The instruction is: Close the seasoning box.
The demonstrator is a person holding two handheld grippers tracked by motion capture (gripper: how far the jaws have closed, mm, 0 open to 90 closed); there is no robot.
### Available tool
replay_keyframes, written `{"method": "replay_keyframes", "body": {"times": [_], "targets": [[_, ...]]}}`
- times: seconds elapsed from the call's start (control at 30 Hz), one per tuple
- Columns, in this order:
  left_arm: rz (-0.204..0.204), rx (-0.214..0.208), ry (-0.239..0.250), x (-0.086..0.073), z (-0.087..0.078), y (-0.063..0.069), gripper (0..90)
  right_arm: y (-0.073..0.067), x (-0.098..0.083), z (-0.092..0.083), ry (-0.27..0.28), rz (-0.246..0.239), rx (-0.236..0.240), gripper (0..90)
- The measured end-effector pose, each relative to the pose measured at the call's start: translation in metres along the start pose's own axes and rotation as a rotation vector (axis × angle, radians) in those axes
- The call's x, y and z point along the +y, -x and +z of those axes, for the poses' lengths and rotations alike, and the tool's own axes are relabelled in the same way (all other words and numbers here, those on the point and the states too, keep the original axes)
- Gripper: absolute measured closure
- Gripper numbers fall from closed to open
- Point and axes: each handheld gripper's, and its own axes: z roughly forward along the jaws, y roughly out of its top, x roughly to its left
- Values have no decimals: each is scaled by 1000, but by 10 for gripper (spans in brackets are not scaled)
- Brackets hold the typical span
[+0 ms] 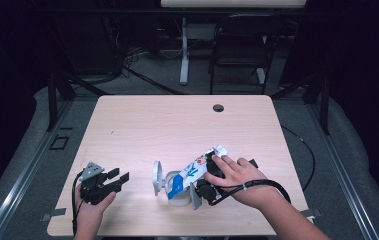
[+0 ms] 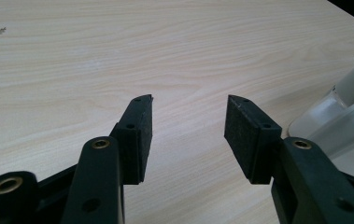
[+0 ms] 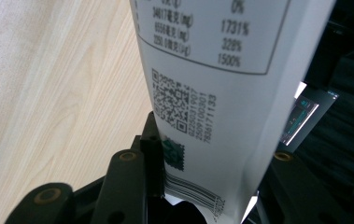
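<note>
The high view looked forward and down over the whole table (image 1: 142, 125) from its near edge. The left gripper view sat low, close to the tabletop, facing its far right corner. The right gripper view looked closely along a printed pouch (image 3: 221, 93); both shared the tabletop with the high view.

My tube (image 1: 193, 172) is white with a blue band, a blue sketch and small red and green marks; its back (image 3: 221, 93) is white with black print, a black square code, a green stamp and a barcode. The lid (image 1: 157, 177) is pale grey. My tongs (image 2: 188, 123) are black with brass rivets. The table (image 1: 167, 125) is pale, fine-grained wood.
</note>
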Motion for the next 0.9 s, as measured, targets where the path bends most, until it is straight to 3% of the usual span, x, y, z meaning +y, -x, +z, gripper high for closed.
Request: {"method": "replay_keyframes", "body": {"times": [0.9], "targets": [[1,1,2,0,0,0,519,3,0,-2,-5,-5,-5,687]]}}
